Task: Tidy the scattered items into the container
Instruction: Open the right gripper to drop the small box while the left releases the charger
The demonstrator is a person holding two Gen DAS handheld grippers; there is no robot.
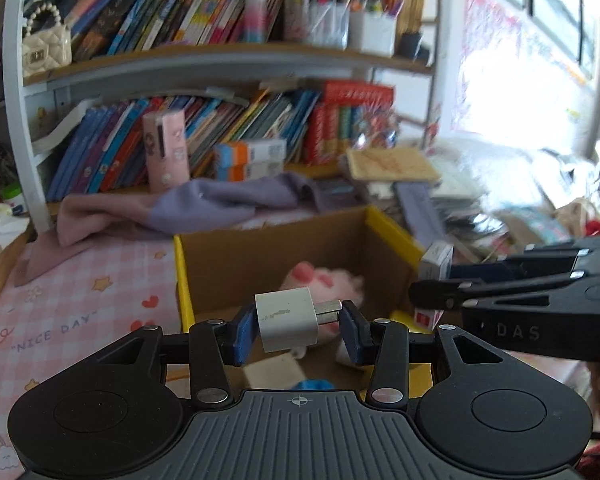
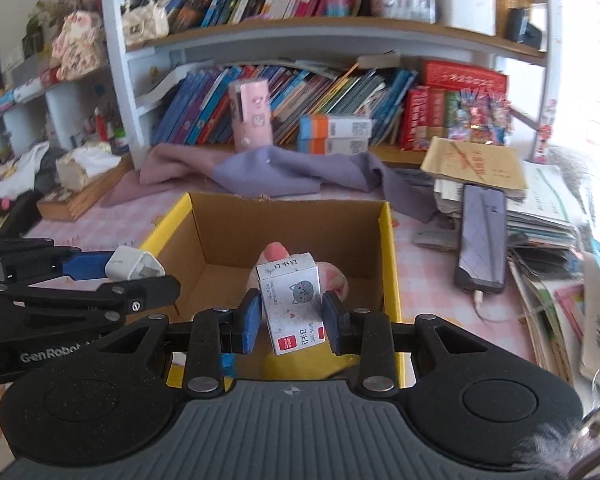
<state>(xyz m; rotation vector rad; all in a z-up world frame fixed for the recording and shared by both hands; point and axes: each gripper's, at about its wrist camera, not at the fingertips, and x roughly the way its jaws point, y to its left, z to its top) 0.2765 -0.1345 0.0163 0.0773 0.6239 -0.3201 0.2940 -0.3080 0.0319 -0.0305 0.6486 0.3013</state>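
Left gripper (image 1: 296, 326): riding closest to its lens, blue pads clamping a white charger plug (image 1: 286, 318) crosswise, prongs pointing toward the right pad; hovering over the near part of the cardboard box (image 1: 228, 256), the container with yellow-edged flaps. Right gripper (image 2: 288, 322): pinching a small staple box (image 2: 294, 302) with a cat print, held upright over the same opening; both tools sitting side by side, close but apparently not touching. Contents already lying inside: a pink plush toy (image 1: 324, 278), a pale block and something blue, partly hidden by the fingers.

Step in hand, as judged: releasing both items into the box; doing it well probably means lowering each inside the walls before parting the pads, dropping clear of the plush so nothing bounces out, and opening one tool at a time to avoid a knock between them.

Surface: a pink checked tablecloth (image 1: 72, 308) printed "NICE DAY"; a lilac cloth (image 2: 268, 174) bunching behind the box; a dark phone (image 2: 482, 244) lying on stacked papers to the right. Room: a white bookshelf (image 2: 300, 28) crowded with books; bright window light washing out the right side.
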